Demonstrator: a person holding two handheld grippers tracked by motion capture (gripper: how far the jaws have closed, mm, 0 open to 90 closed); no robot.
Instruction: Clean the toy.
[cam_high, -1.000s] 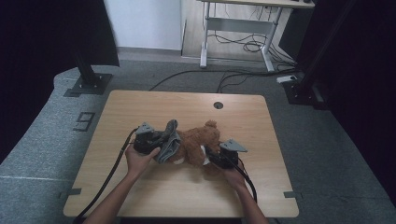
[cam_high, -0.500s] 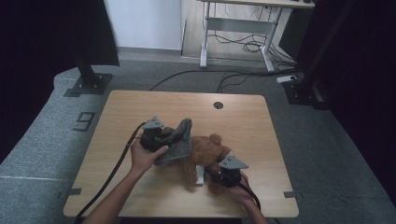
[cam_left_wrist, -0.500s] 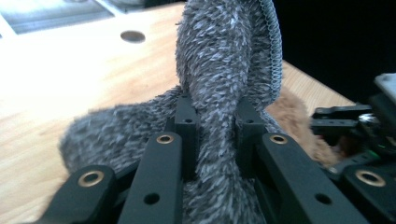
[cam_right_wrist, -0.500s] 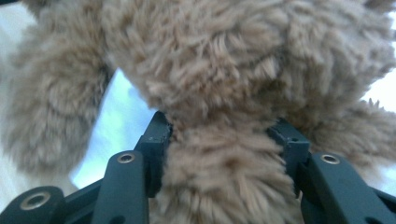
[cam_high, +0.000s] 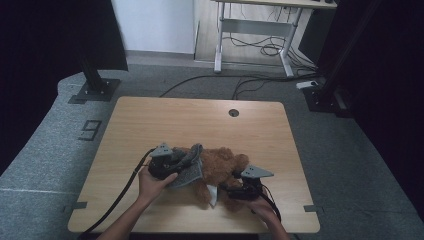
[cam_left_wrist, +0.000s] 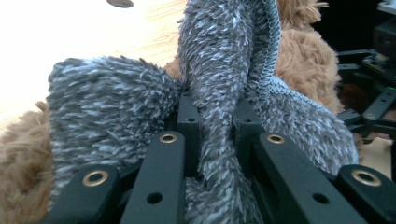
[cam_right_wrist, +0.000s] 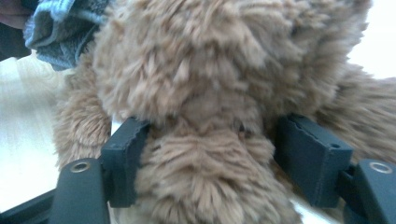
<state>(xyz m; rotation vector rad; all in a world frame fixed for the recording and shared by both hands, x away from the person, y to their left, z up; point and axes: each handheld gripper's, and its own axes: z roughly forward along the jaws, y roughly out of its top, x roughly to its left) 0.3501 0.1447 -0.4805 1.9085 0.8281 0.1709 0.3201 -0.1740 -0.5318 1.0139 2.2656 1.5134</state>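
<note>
Lowered, left gripper (cam_left_wrist: 212, 140) pinches grey cloth (cam_left_wrist: 219, 70); teddy (cam_right_wrist: 201, 93) fills right gripper (cam_right_wrist: 219, 158)

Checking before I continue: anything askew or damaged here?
No damage visible. The teddy bear lies flat on the table, and the grey knit garment is bunched in the left gripper rather than fitted on.

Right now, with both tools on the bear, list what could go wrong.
1. The left tool pinches just a thin fold of the grey fuzzy garment; a pull might slip it free.
2. The right tool spans the brown teddy bear with jaws wide apart, so the soft plush could squirm out.
</note>
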